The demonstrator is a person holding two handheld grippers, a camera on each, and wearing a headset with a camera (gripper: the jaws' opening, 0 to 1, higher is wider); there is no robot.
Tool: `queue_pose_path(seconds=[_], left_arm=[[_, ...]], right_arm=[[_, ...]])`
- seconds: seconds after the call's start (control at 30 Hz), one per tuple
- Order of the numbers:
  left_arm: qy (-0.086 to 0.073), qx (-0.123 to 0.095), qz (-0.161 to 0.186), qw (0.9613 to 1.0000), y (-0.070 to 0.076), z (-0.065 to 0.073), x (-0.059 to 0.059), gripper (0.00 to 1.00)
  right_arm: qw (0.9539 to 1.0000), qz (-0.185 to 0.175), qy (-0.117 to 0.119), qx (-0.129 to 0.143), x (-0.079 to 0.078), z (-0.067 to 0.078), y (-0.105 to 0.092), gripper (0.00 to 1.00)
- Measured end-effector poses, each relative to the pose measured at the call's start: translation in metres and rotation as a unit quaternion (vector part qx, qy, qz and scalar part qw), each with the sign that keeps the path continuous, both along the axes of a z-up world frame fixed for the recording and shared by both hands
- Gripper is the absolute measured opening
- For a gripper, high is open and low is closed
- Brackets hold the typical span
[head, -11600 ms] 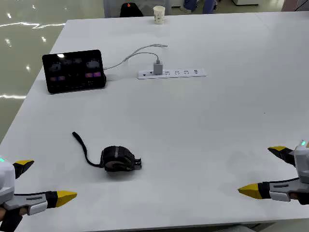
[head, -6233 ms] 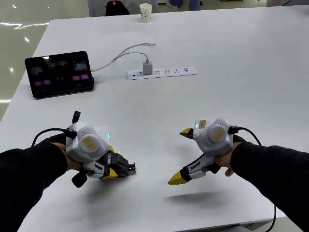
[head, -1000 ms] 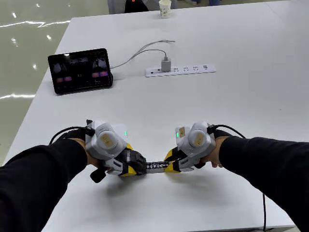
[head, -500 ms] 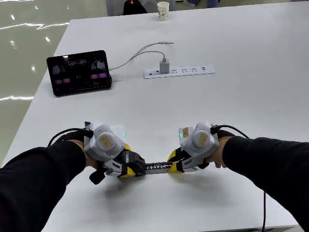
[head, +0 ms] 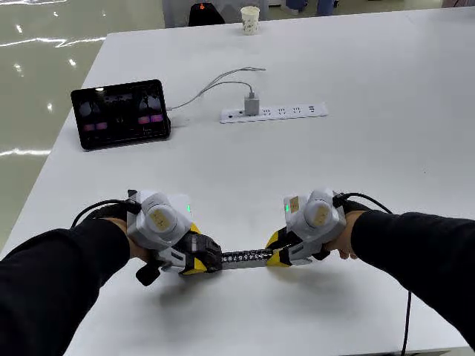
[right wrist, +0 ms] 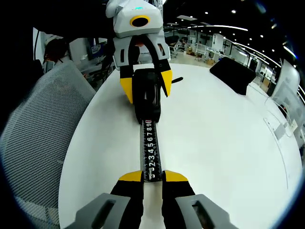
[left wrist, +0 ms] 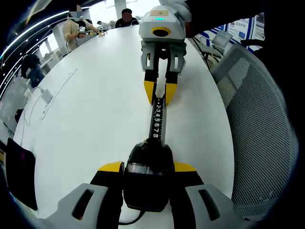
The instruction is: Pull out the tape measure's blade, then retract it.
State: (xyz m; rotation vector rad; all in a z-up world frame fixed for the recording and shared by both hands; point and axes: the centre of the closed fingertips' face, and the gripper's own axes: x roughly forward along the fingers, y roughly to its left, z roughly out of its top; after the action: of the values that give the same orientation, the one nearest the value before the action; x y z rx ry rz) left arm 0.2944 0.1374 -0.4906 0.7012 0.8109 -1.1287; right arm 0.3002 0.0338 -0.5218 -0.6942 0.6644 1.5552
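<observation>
The blade (head: 245,257) is reaching out longer than a moment ago, and the two claws are sitting farther apart. The left claw (head: 197,248) is squeezing the black tape measure (left wrist: 148,177) near the front edge of the white worktop (head: 297,170). The right claw (right wrist: 152,176) is pinching the blade's end tight. The blade's very tip is hiding between that claw's yellow ends.

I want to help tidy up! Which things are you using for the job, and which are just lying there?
In use: tape measure, held by the left tongs; its blade, pinched by the right tongs.
Lying about: tablet, power strip, charger, paper cup.
</observation>
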Motion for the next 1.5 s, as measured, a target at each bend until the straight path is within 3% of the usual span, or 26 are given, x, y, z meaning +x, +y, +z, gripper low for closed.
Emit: queue_pose_path(seconds=[1.5], left_arm=[[-0.002,0.006,-0.001,1.0000,0.000,-0.001,-0.001,0.32]], right_arm=[[0.9998,-0.007,-0.005,-0.019,0.003,0.000,-0.043,0.10]])
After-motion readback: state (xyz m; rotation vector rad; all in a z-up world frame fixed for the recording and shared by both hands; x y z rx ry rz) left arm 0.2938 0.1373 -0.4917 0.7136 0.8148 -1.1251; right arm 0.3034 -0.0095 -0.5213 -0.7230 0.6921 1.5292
